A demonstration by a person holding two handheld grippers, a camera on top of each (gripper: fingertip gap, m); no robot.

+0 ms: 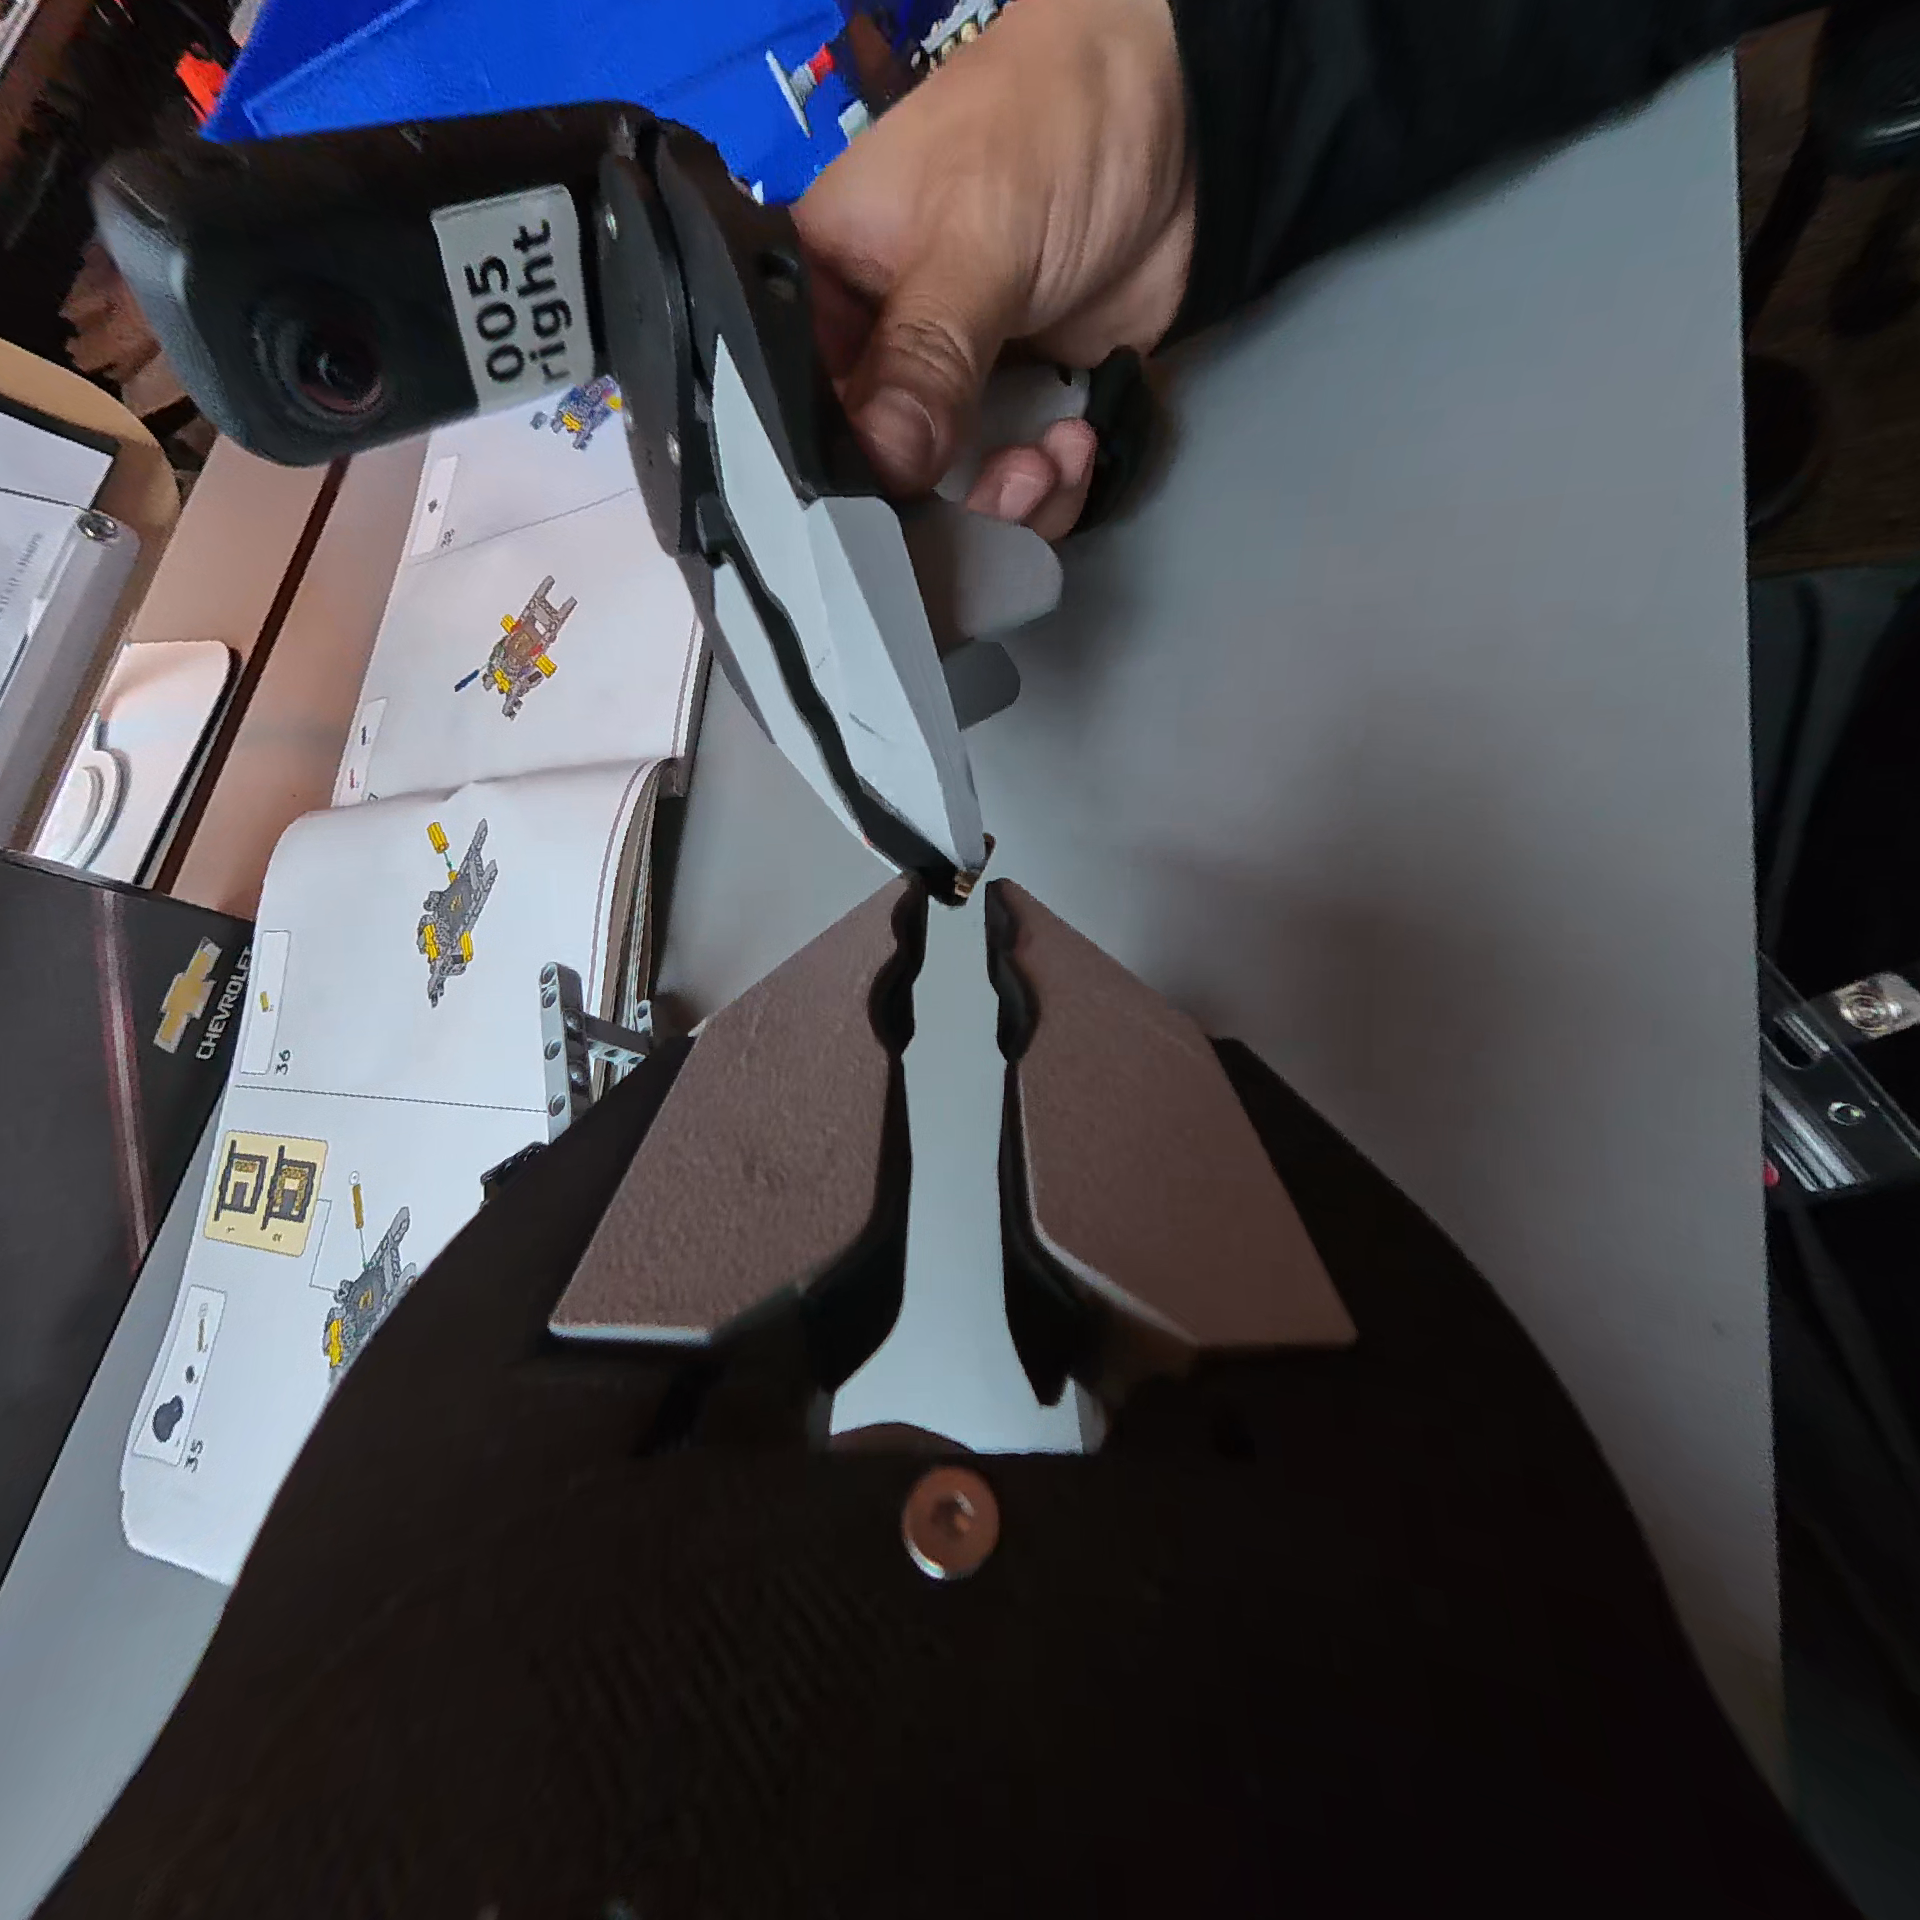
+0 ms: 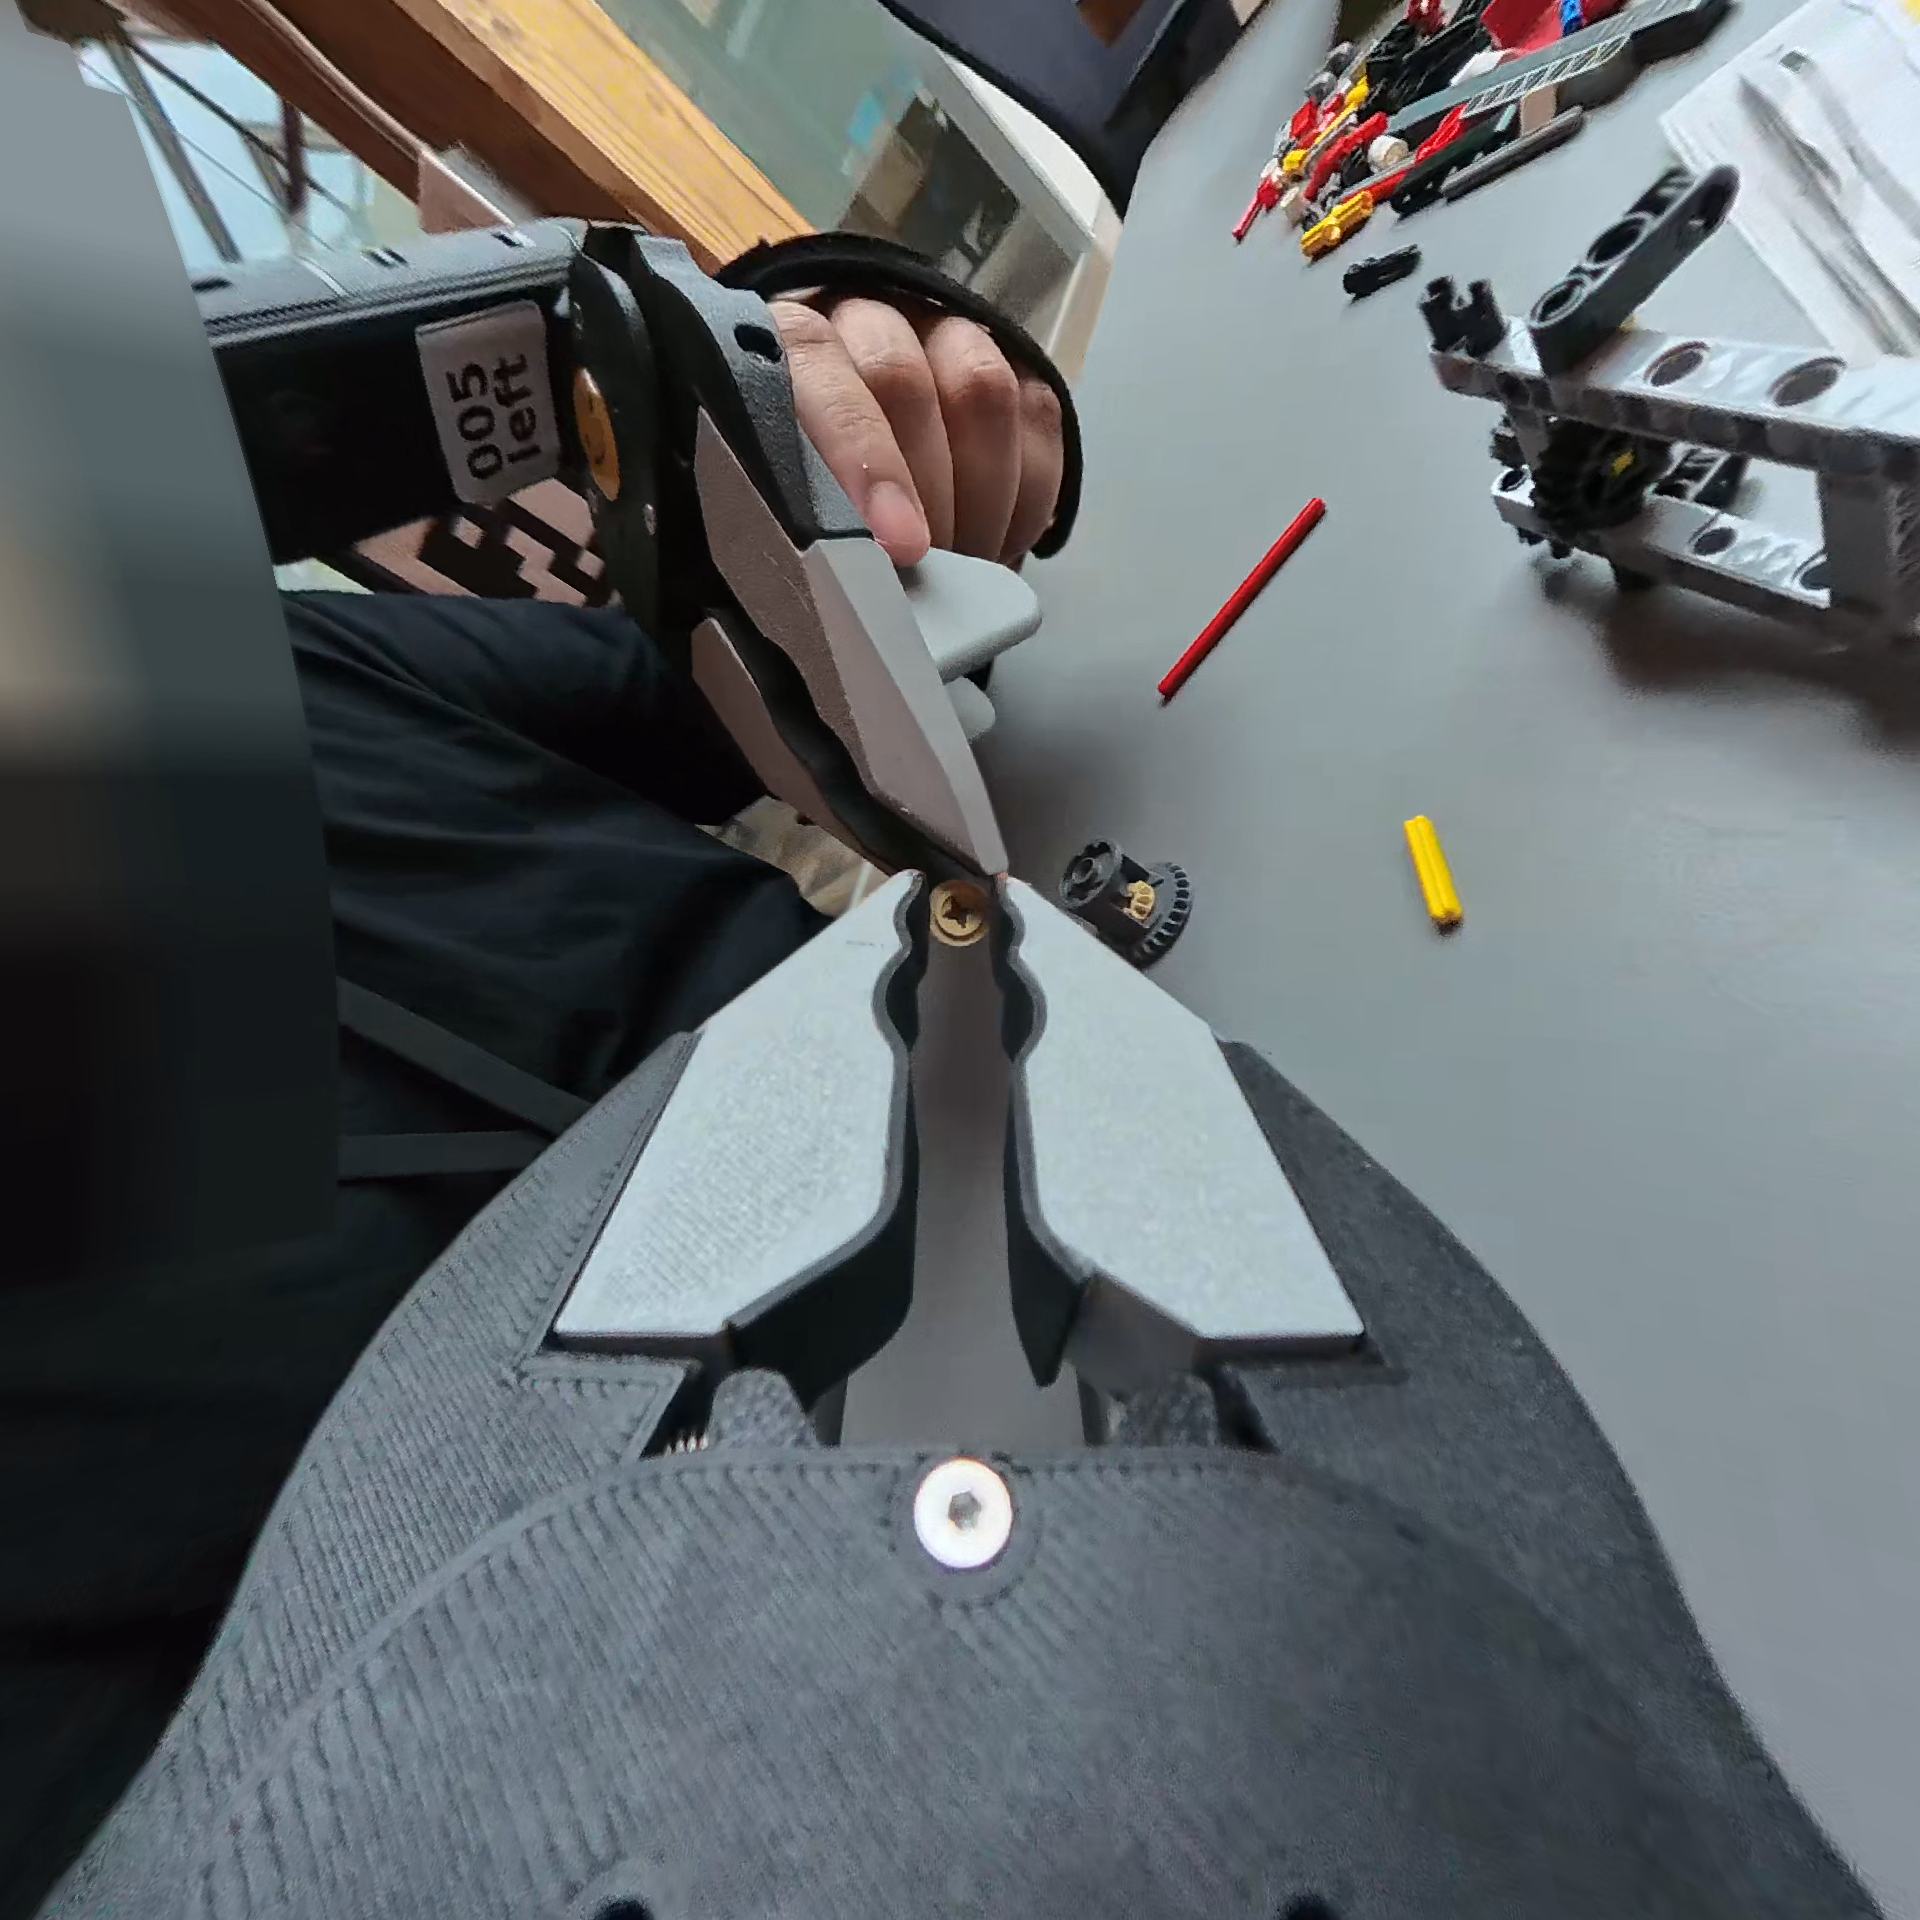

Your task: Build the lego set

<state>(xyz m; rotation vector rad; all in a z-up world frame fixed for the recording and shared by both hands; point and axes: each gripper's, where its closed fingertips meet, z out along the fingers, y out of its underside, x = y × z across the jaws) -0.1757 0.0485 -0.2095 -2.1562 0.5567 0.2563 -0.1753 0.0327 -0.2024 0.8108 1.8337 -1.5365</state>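
Note:
A small tan Lego piece [image 2: 956, 914] sits between my right gripper's [image 2: 958, 888] fingertips, seen end-on. My right gripper is shut on it, above the grey table [image 2: 1455, 1143]. In the left wrist view the right gripper [image 1: 961, 878] comes down from above with the tan piece [image 1: 966, 889] at its tip. My left gripper [image 1: 958, 896] has its fingers narrowly apart, with their tips on either side of the piece. I cannot tell whether they press it. In the right wrist view the left gripper [image 2: 982, 868] meets the piece from the upper left. A hand holds each gripper.
A black gear part [image 2: 1127, 914], a yellow axle [image 2: 1434, 868] and a red axle [image 2: 1242, 597] lie on the table. A grey Technic frame [image 2: 1683, 436] and a pile of parts [image 2: 1382, 125] stand farther right. The open instruction booklet [image 1: 436, 935], a black box [image 1: 94, 1091] and a blue box [image 1: 520, 62] lie left. My left and right fingertips are right by each other. Left tips and right tips are each some 8 centimeters from the yellow axle [image 2: 1434, 868].

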